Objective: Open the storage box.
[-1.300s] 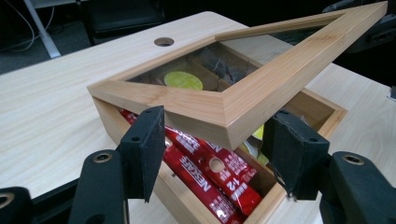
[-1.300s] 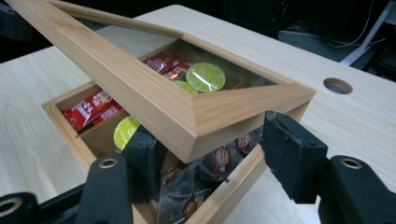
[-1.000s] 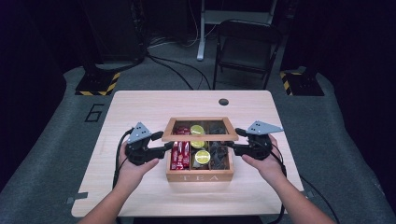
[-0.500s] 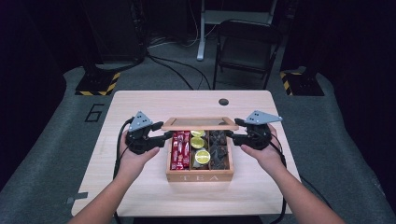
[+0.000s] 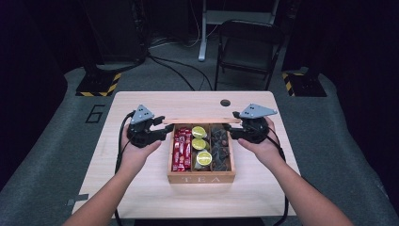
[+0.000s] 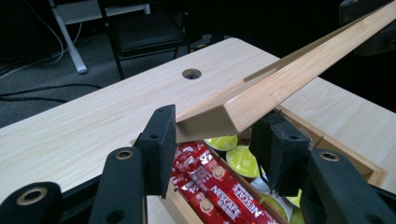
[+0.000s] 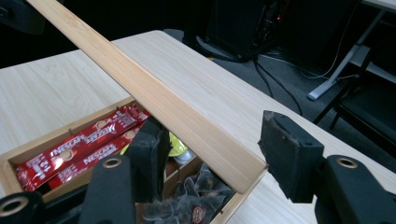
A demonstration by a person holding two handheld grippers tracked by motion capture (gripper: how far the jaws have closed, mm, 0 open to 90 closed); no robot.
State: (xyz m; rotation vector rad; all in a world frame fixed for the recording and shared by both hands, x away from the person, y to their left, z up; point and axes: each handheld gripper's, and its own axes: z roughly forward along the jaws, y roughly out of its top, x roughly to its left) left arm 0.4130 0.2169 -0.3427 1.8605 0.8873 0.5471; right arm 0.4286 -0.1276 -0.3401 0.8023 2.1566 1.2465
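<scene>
A wooden box (image 5: 201, 179) marked TEA sits mid-table, its lid (image 5: 197, 121) swung up over the back edge. Inside lie red Nescafe sachets (image 5: 181, 149), yellow-green capsules (image 5: 199, 143) and dark tea bags (image 5: 220, 146). My left gripper (image 5: 164, 129) is at the lid's left end; in the left gripper view the lid corner (image 6: 205, 123) fills the gap between its jaws (image 6: 215, 140). My right gripper (image 5: 227, 129) is at the lid's right end. In the right gripper view its jaws (image 7: 212, 149) stand apart, with the lid's end (image 7: 243, 175) against one pad and a gap at the other.
The light wooden table (image 5: 141, 188) has a round cable hole (image 5: 225, 102) behind the box. A folding chair (image 5: 249, 42) and cables stand on the floor beyond the far edge. Cables trail from both grippers along the table sides.
Both grippers have moved away from me toward the back of the box, raising the lid from a low tilt to nearly upright. All three compartments now show.
</scene>
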